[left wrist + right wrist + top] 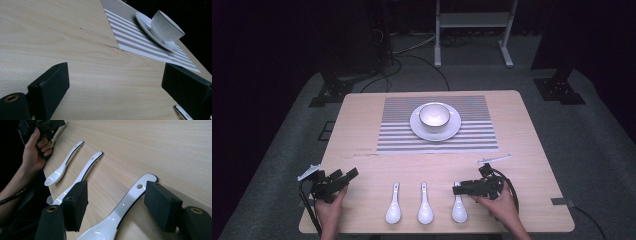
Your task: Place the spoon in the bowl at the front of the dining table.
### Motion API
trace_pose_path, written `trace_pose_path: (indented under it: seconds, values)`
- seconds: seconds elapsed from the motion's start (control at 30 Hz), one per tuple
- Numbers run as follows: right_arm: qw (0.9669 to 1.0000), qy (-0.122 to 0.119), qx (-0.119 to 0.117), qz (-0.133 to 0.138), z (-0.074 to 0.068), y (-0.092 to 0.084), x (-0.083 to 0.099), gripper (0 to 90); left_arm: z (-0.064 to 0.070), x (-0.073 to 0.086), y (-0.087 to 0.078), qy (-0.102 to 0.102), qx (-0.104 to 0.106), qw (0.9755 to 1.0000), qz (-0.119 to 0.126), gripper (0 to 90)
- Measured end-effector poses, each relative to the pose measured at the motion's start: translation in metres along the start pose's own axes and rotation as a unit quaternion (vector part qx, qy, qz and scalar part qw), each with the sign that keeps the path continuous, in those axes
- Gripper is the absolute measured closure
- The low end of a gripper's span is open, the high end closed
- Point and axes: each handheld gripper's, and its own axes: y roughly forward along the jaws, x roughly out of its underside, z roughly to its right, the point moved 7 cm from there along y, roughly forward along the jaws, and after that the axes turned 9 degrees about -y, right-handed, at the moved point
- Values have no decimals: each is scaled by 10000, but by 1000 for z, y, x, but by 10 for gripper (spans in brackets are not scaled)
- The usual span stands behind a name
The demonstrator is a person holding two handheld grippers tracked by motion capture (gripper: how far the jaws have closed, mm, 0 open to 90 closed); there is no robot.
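Bowl [434,115] sat on its saucer [451,129], contents unseen. Your right gripper [116,203] gaped astride the nearest spoon [120,215], gripping nothing; your left gripper [115,92] gaped over bare table [75,37].

No legible text, label, brand, number or sign appears on any surface, whether between the tongs, beside them, or on the table beyond them.

The high view looks forward and down on the whole table [362,130]. The left gripper view sits low, close to the wood, facing the bowl [167,26] — shared with the high view. The right gripper view looks close along three spoons [117,212] — also seen from above.
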Motion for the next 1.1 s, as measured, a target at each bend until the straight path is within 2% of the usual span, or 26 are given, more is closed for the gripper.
trace_pose_path:
  seconds: [0.23,0.4,0.53,0.67,0.77,0.8,0.93,1.0,1.1]
  values:
    - [9998,-33,177,-39,4,4,-1,401,0,0,0,-3,2,10000,1,63]
    - [9990,-104,431,-79,5,7,-3,482,0,0,0,-2,4,10000,2,63]
    - [9977,-189,640,-112,7,9,-3,509,0,0,0,-3,4,10000,0,63]
    - [9966,-255,761,-177,6,12,-3,553,0,0,0,-5,6,10000,0,63]
    - [9954,-314,874,-219,6,13,-3,582,0,0,0,-3,6,10000,-2,63]
    - [9935,-427,1014,-273,6,13,-4,624,0,0,0,-5,5,10000,-1,63]
    - [9921,-486,1099,-364,5,13,-4,628,0,0,0,-2,5,10000,5,63]
    - [9892,-601,1246,-483,5,14,-5,672,0,0,0,0,6,10000,6,63]
    - [9888,-597,1264,-521,5,15,-5,701,0,0,0,0,6,10000,4,63]
